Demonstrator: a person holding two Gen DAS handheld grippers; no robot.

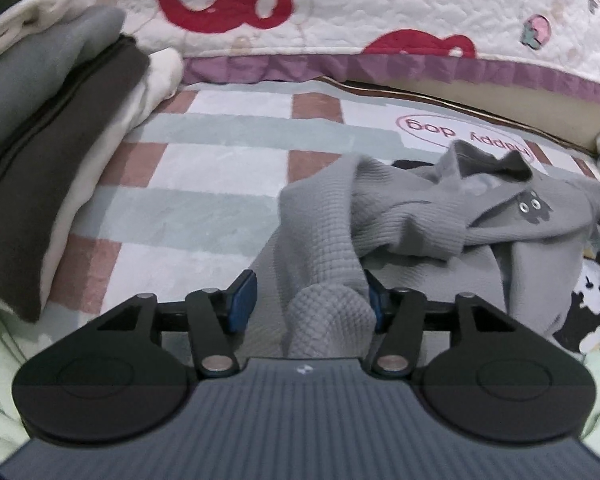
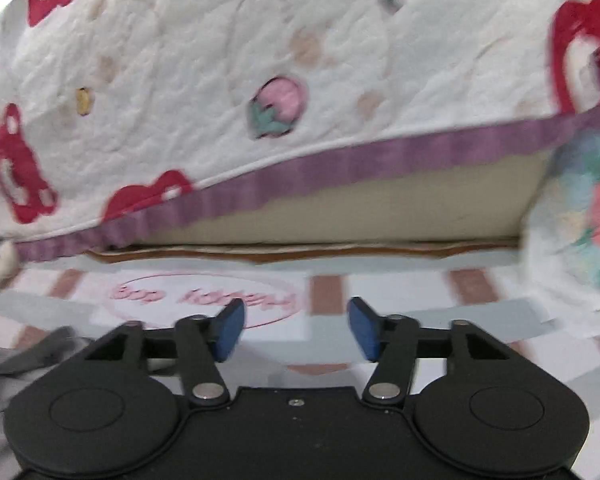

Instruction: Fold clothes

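A grey waffle-knit garment (image 1: 420,216) with snap buttons lies crumpled on the checked mat (image 1: 188,184), right of centre in the left wrist view. One fold of it drapes between the blue pads of my left gripper (image 1: 308,300). The jaws stand wide apart, and the cloth touches only the right pad (image 1: 374,300). In the right wrist view a grey corner of the garment (image 2: 28,356) shows at the lower left. My right gripper (image 2: 296,328) is open and empty above the mat (image 2: 380,312), which bears a pink oval logo.
A stack of folded clothes (image 1: 48,152) in grey, dark brown and cream stands at the left. A quilt (image 1: 380,12) with red bears and a purple edge hangs behind, also in the right wrist view (image 2: 220,80). A black-and-white printed cloth (image 1: 592,300) lies at the right.
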